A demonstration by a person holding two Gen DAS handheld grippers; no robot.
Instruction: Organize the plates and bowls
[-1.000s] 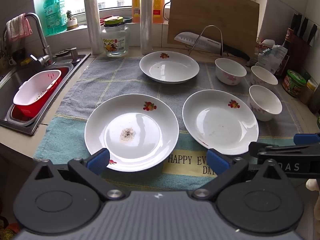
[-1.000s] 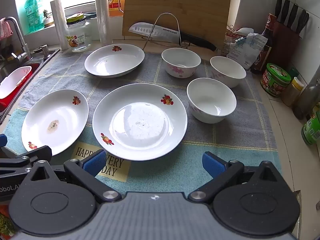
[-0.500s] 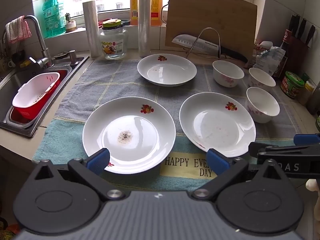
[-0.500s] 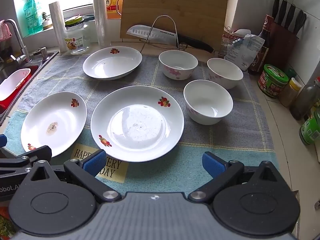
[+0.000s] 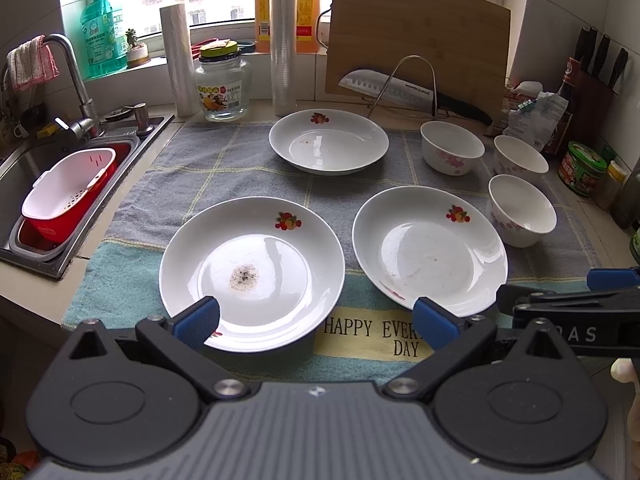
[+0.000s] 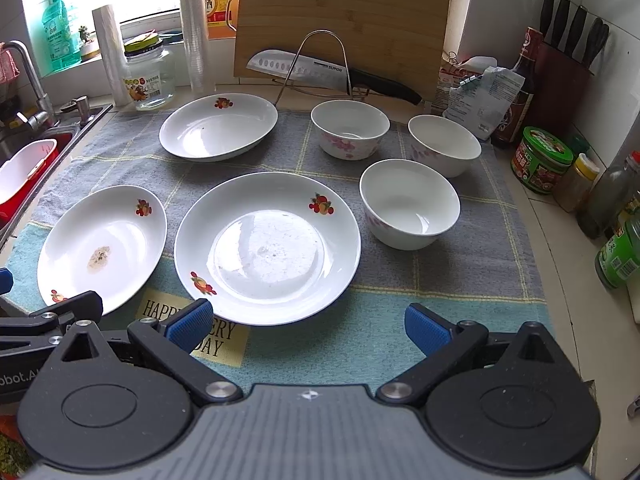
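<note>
Left gripper (image 5: 316,322): it is held wide apart, nothing is between the fingers, and it is kept above the front edge of the worktop.
Right gripper (image 6: 308,326): it is also spread wide and empty, just beside the left one at the front edge.
Stained plate (image 5: 252,272): it is laid on the towel (image 5: 224,160) near the front edge; its near rim is seen just beyond the left fingertip of the left gripper, with no contact.
Middle plate (image 6: 267,248): it is placed right of the stained plate, apart from it; its near rim is found just ahead of the right gripper, towards the left finger.
Far plate (image 5: 328,146): it is set near the back edge of the towel, well apart from both grippers.
Bowls: three are grouped at the right side of the towel, upright and apart; the near bowl (image 6: 409,204) is just beside the middle plate, the other two (image 6: 350,129) (image 6: 444,145) are behind it.
Sink (image 5: 60,256): it is seen at the left edge of the worktop, with a red and white basket (image 5: 68,192) inside.
Cutting board (image 6: 344,28): it is leaned against the back wall, with a knife (image 6: 320,70) on a wire stand in front.
</note>
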